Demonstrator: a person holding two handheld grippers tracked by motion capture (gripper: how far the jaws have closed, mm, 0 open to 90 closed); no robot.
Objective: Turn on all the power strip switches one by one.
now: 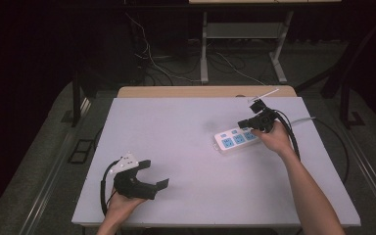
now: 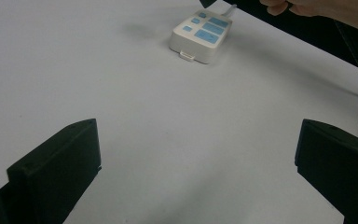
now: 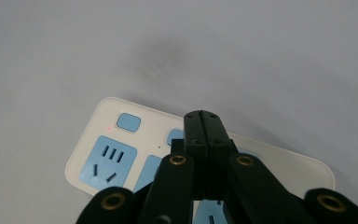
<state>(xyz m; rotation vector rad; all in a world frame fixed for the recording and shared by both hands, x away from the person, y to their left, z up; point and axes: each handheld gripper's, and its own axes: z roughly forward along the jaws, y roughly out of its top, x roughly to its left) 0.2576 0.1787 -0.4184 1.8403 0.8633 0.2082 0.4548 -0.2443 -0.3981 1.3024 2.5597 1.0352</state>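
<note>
White power strip under closed jaws

White plastic power strip with blue sockets (image 1: 236,138) lies right of centre in the high view. Right gripper (image 3: 204,122), shut and empty, hovers above its switch buttons; pressing seems yet to come. Left gripper (image 1: 152,174) rests lower left, wide open, empty. No containers visible

Power strip (image 1: 235,140): white body, light blue socket faces and blue buttons, tiny red light by one button. Counter (image 1: 186,161): plain pale grey-white top, tan wood edge at the far side. Left claw (image 1: 157,175): black, grey plate on top. Right claw (image 1: 241,123): black, brass-coloured rivets. Cables black. Floor dark grey.
</note>
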